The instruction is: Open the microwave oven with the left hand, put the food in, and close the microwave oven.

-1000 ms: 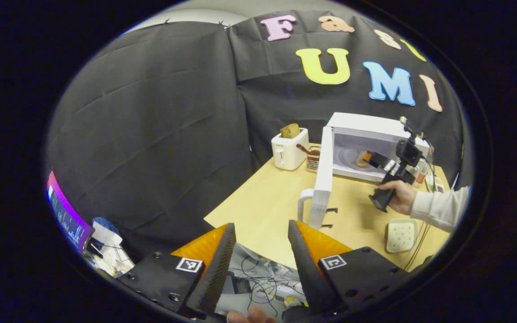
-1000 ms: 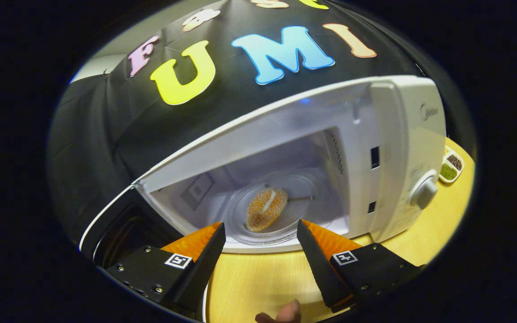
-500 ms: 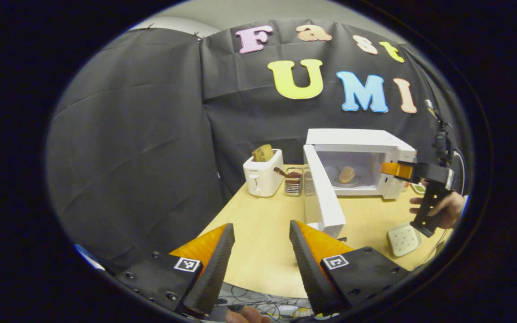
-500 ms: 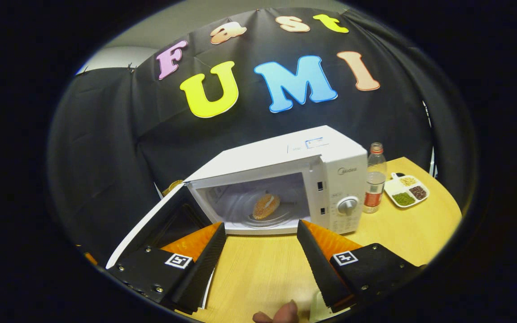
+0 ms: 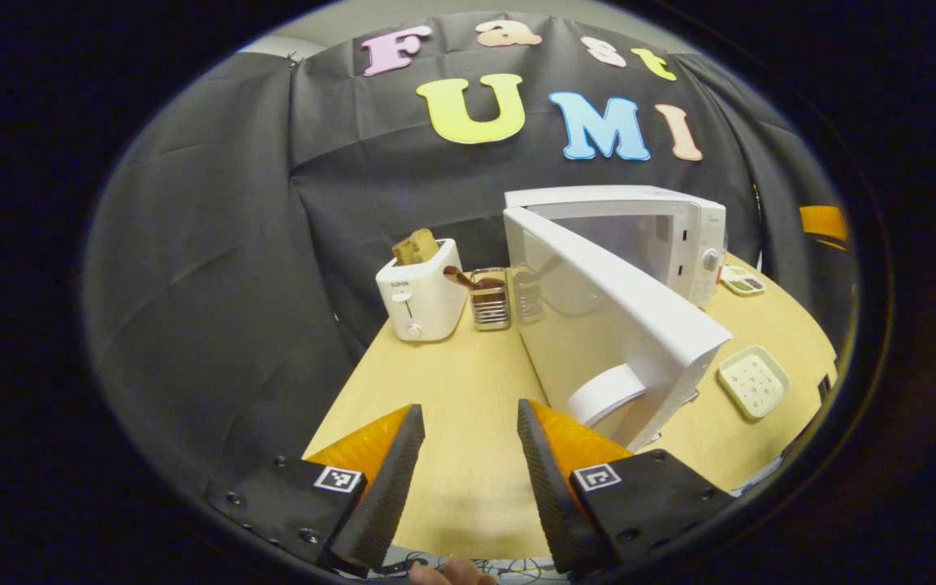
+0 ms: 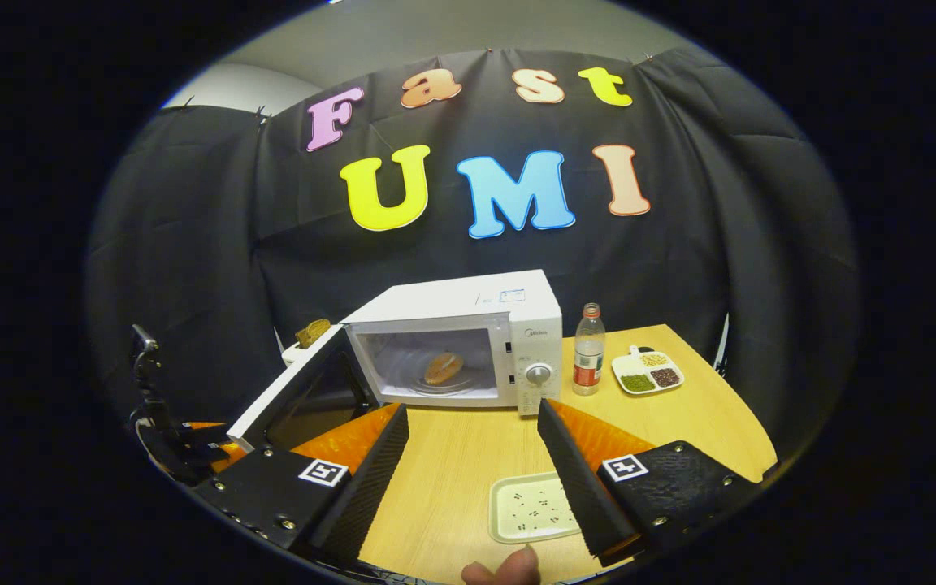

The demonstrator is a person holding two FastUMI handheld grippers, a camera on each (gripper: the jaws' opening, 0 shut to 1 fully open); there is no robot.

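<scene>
**Closing the door, food already inside**

Far left on the worktop (image 5: 452, 406): toaster (image 5: 419, 292) with bread in its slot, then a small wire rack (image 5: 491, 302), both well clear of the door's swing. Nothing there to mind.

Left gripper (image 5: 463, 455) released, fingers apart, holding nothing, hovering low just short of the door (image 5: 598, 325). Door wide open, its outer face and white handle (image 5: 606, 394) turned toward this gripper, handle just beyond the right fingertip. Best contact judged to be the flat outer face near the handle edge, far from the hinge, where a light push turns the door most easily. No need to clamp the handle; a push with the fingers as they are should serve. Worth following the door's arc rather than pressing straight ahead, and pressing on until the latch catches.

Middle: microwave (image 6: 468, 325) at the back of the worktop, cavity open, food (image 6: 442, 368) lying on the glass plate inside, well in from the opening, so no risk of the door striking it.

Right gripper (image 6: 472, 455) also released and empty, held back over the tray (image 6: 529, 508). Best kept there, out of the door's path. Further right, bottle (image 6: 588, 349) and a divided dish (image 6: 647, 370) beside the microwave, not involved.
</scene>
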